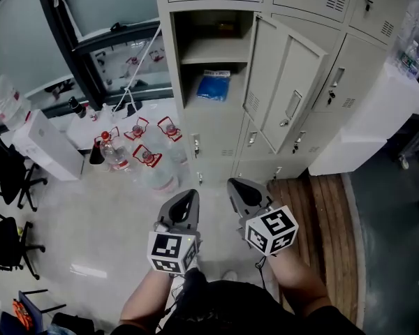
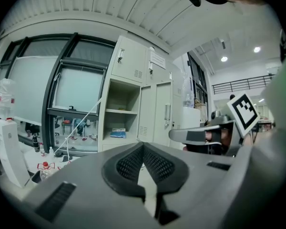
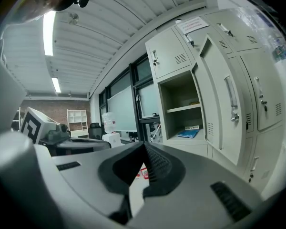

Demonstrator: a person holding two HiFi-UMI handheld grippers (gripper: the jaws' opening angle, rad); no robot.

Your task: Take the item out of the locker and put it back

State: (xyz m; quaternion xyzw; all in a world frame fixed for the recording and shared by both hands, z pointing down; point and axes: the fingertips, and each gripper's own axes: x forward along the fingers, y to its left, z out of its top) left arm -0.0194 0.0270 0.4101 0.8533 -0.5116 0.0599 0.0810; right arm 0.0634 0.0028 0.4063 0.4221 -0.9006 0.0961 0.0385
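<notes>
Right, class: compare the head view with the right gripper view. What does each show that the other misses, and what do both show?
Head view only: the wooden boards on the floor and the person's forearms. Right gripper view only: the ceiling lights and the brick wall. Both: the open locker with the blue packet lying on its lower level.
</notes>
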